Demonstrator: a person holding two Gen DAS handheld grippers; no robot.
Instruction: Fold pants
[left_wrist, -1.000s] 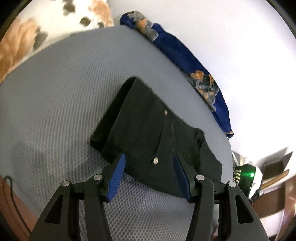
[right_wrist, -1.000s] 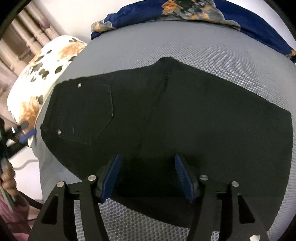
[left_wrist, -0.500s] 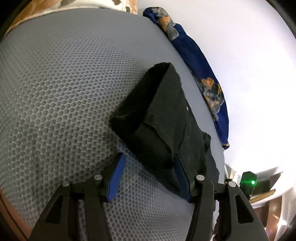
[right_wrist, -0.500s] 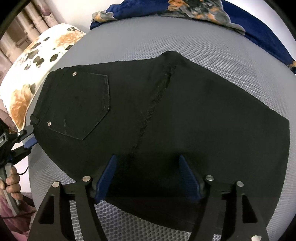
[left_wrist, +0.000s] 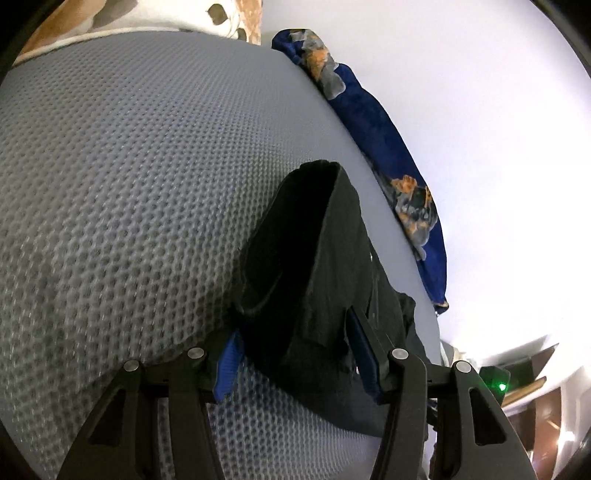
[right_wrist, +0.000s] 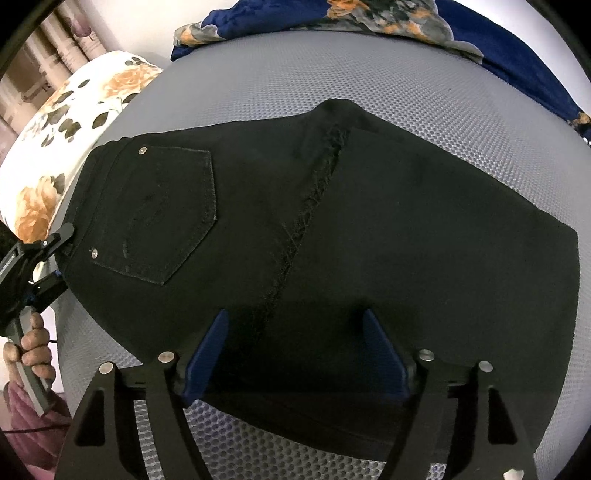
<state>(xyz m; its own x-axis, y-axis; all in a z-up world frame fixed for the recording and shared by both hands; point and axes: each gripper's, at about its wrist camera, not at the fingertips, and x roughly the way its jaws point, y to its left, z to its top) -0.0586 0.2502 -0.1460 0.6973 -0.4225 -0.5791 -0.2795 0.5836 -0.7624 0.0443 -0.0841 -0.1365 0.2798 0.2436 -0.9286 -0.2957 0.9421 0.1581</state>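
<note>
Black pants (right_wrist: 332, 229) lie folded flat on a grey mesh mattress (right_wrist: 332, 74), back pocket (right_wrist: 162, 214) up at the left. In the left wrist view the pants' waistband end (left_wrist: 314, 266) fills the space between my left gripper's (left_wrist: 295, 354) open blue-padded fingers (left_wrist: 227, 362), low on the mattress (left_wrist: 129, 184). That gripper also shows at the waistband in the right wrist view (right_wrist: 37, 266). My right gripper (right_wrist: 291, 354) is open, its fingers over the pants' near edge.
A dark blue floral blanket (left_wrist: 388, 140) runs along the mattress's far edge by the white wall; it also shows in the right wrist view (right_wrist: 369, 18). A white floral pillow (right_wrist: 74, 122) lies beyond the waistband. Furniture and a green light (left_wrist: 501, 387) sit off the mattress.
My left gripper has dropped low and pushed forward so the waistband end now sits between its fingers. My right gripper has edged forward over the near edge. Both stay open.
</note>
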